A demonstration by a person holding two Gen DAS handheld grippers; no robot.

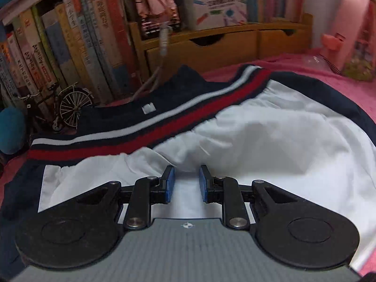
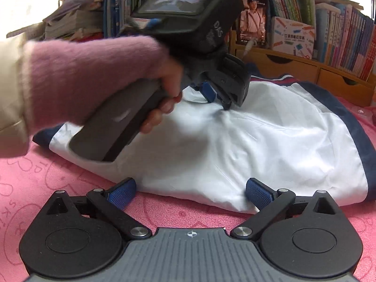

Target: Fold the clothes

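Note:
A pair of shorts, white with navy trim and a red, white and navy striped waistband (image 1: 150, 127), lies on a pink cloth. In the left wrist view my left gripper (image 1: 186, 183) is low over the white fabric (image 1: 270, 145), its blue pads a small gap apart with white fabric showing between them. In the right wrist view the left gripper (image 2: 211, 94) presses down on the middle of the shorts (image 2: 270, 136), held by a hand in a pink sleeve. My right gripper (image 2: 190, 192) is wide open at the near edge of the white fabric, holding nothing.
A pink cloth (image 2: 47, 183) covers the surface. Rows of books (image 1: 70, 47), a wooden drawer unit (image 1: 211, 44), a small model bicycle (image 1: 63, 105) and a pink box (image 1: 352, 23) stand along the back. A blue plush (image 1: 11, 129) sits at the far left.

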